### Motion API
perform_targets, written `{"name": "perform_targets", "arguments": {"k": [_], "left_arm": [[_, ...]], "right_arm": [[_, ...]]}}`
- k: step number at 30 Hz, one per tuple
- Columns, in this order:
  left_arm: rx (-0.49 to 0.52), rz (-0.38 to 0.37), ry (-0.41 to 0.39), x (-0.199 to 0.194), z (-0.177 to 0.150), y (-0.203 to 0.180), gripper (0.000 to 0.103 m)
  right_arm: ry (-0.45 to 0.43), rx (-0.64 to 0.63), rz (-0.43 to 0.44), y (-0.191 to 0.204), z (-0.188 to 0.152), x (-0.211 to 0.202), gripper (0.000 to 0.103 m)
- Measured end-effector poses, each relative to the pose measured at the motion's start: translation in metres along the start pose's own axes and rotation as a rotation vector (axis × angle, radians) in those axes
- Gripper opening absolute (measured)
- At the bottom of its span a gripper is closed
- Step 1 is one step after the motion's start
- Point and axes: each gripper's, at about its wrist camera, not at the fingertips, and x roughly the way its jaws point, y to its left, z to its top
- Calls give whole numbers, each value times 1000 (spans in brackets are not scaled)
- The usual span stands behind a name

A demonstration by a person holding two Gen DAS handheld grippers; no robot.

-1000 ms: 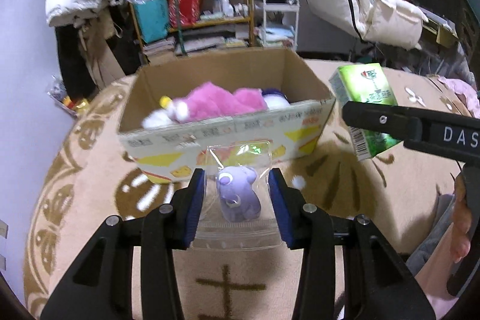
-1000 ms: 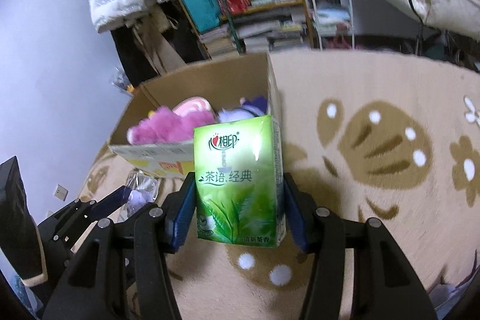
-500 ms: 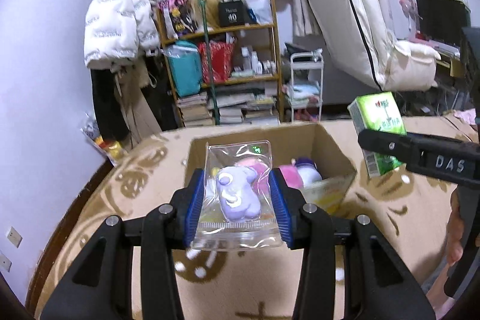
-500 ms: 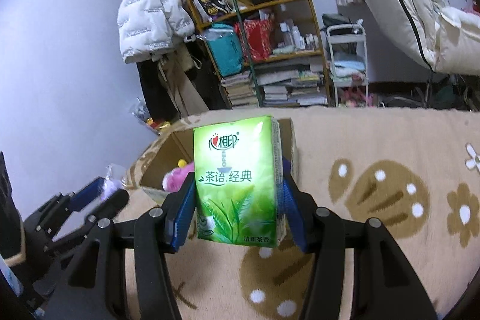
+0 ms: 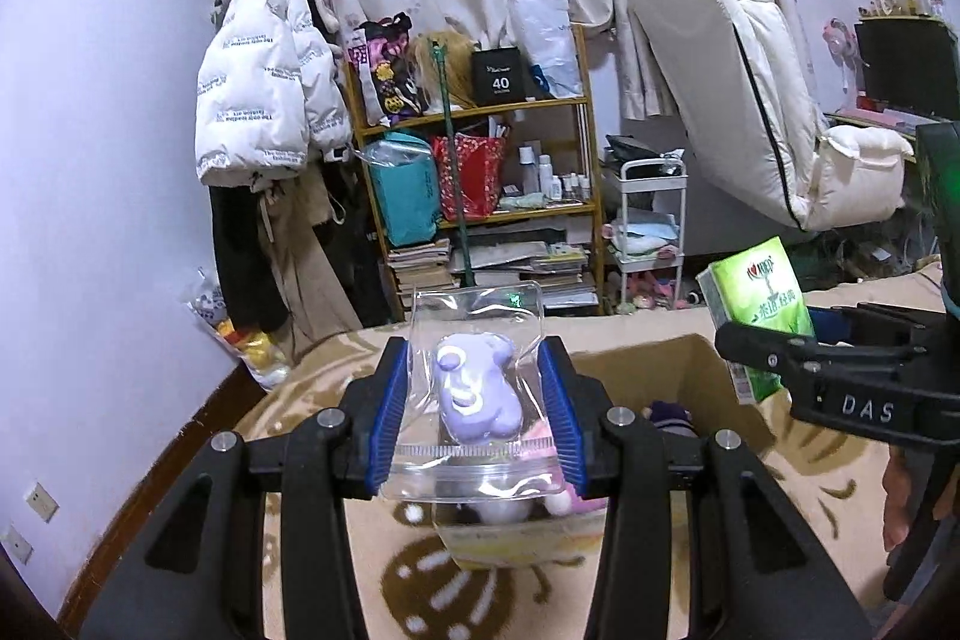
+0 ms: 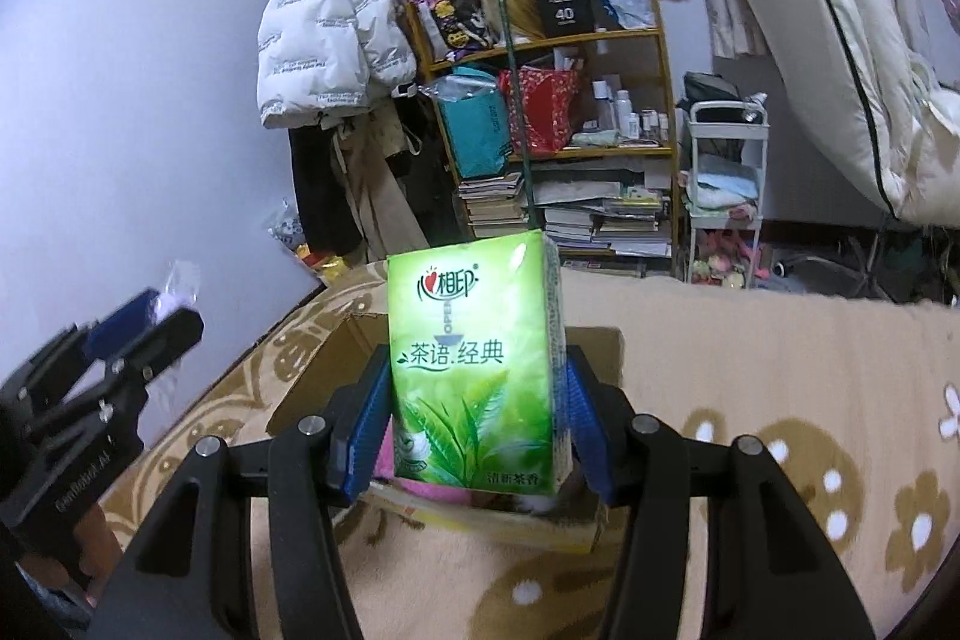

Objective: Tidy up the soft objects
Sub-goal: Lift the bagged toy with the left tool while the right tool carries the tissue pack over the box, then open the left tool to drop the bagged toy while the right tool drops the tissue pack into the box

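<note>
My left gripper [image 5: 475,412] is shut on a clear zip bag with a purple plush toy [image 5: 474,394], held up in front of and above the open cardboard box [image 5: 678,370]. My right gripper [image 6: 474,424] is shut on a green tissue pack [image 6: 477,364], held above the near side of the same box [image 6: 312,382]. The tissue pack also shows in the left wrist view [image 5: 759,298], at the right over the box. Pink and purple plush toys [image 5: 666,412] lie inside the box, mostly hidden behind the held items.
The box stands on a beige patterned carpet [image 6: 780,400]. Behind it are a cluttered wooden shelf [image 5: 480,196], a white trolley [image 5: 651,226], a hanging white jacket [image 5: 270,70] and a leaning white mattress [image 5: 738,88]. The left gripper shows in the right wrist view [image 6: 144,328].
Both grippers have risen and tilted up with their loads. The box has dropped low in both views and more of the room's back wall shows.
</note>
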Motion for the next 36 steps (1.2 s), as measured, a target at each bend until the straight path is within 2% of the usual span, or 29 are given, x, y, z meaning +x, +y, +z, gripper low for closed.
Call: {"name": "perform_targets", "arguments": {"k": [5, 9, 19, 23, 25, 27, 29, 31, 33, 36], "left_arm": [[-34, 2, 13, 19, -5, 7, 42], [-54, -10, 37, 34, -12, 9, 43], [-74, -52, 155, 76, -37, 2, 46], [-64, -48, 164, 77, -40, -1, 57], [-58, -47, 169, 76, -40, -1, 64], [-58, -43, 172, 73, -40, 0, 75], [-60, -31, 164, 66, -38, 1, 80], [-66, -27, 164, 58, -36, 4, 87], [-74, -22, 154, 44, -33, 8, 95], [-83, -6, 133, 27, -27, 15, 99]], "right_arm": [[8, -13, 3, 1, -2, 15, 58], [3, 8, 41, -4, -6, 23, 58], [76, 52, 68, -13, -22, 55, 59], [107, 62, 59, -17, -27, 62, 61], [104, 75, 60, -20, -27, 61, 70], [91, 81, 53, -22, -26, 57, 75], [77, 84, 40, -23, -23, 50, 79], [64, 90, 17, -24, -20, 40, 91], [33, 88, -2, -24, -17, 25, 96], [-8, 73, -18, -21, -10, 1, 103]]}}
